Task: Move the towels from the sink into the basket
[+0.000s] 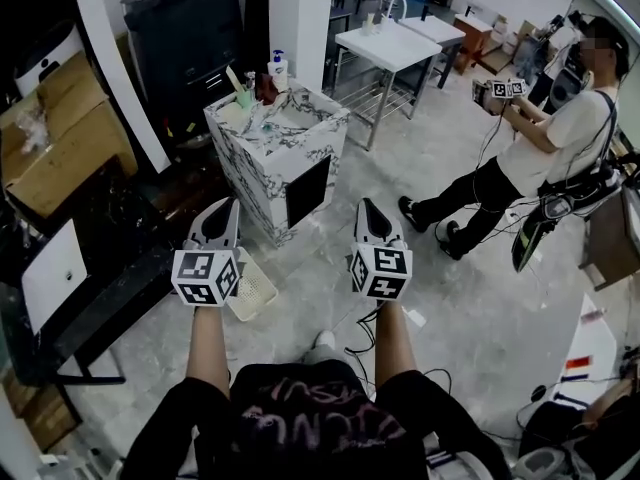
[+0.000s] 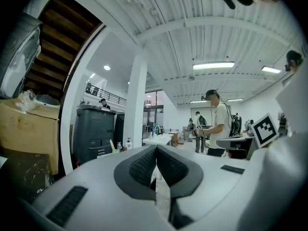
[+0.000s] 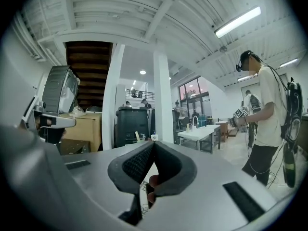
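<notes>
You're facing the white cabinet sink with black marble veining (image 1: 278, 153), both arms held out level towards it. Your left gripper (image 1: 227, 206) points at the cabinet's near left corner. Its dark ribbed pads (image 2: 143, 166) are pressed together at the tips with nothing between them. Your right gripper (image 1: 366, 206) points past the cabinet's near right corner. Its jaws are closed tip to tip too, and it carries nothing.

The towels show only as a small pale-green patch (image 1: 263, 123) in the basin on top of the cabinet, too small to make out further. Along the back edge of that top stand a white pump bottle (image 1: 278, 68), a brown bottle (image 1: 266, 88) and a green cup (image 1: 244, 96) with sticks in it.

The white plastic lattice basket (image 1: 255, 290) sits on the pale floor in front of the cabinet, off its near left corner. In the head view it lies just beside your left gripper's marker cube (image 1: 207, 276).

Behind the cabinet to the right is a white metal table (image 1: 400, 43). Behind it to the left is a tall black machine (image 1: 185, 28). Brown cardboard boxes (image 1: 60, 138) are stacked well to the cabinet's left. Well to its right another person in a white shirt and black trousers (image 1: 530, 143) stands on the open floor, holding marker-cube grippers of their own.
</notes>
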Demonstrator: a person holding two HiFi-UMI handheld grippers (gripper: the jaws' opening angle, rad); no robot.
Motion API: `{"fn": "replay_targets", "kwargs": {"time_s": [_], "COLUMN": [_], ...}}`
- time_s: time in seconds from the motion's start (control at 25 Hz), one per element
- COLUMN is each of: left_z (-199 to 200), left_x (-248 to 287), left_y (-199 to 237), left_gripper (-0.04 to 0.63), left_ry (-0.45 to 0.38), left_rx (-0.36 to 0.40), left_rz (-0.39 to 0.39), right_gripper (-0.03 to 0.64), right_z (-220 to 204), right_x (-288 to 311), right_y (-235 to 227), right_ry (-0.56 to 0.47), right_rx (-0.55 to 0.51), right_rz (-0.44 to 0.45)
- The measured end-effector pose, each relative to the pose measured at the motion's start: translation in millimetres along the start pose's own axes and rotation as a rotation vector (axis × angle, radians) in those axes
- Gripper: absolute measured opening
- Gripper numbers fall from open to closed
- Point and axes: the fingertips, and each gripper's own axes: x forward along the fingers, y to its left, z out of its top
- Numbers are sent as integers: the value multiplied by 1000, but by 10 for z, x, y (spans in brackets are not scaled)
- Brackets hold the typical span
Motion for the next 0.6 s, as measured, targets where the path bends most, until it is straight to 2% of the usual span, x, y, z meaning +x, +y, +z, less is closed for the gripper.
{"fn": "replay_targets", "kwargs": {"time_s": [0.28, 0.6], "left_z": [51, 67], "left_x": [580, 932], "left_y": [-219, -431], "left_gripper": [17, 15], "left_ry": [-2, 15], "left_rx": [-4, 2], "left_rz": [30, 51], "right_gripper": [14, 14], "right_z": [56, 64], "right_x": [426, 674], "right_y": [-487, -766], "right_ry": [-2, 12], "right_rx": [1, -15], "right_rz": [37, 89]}}
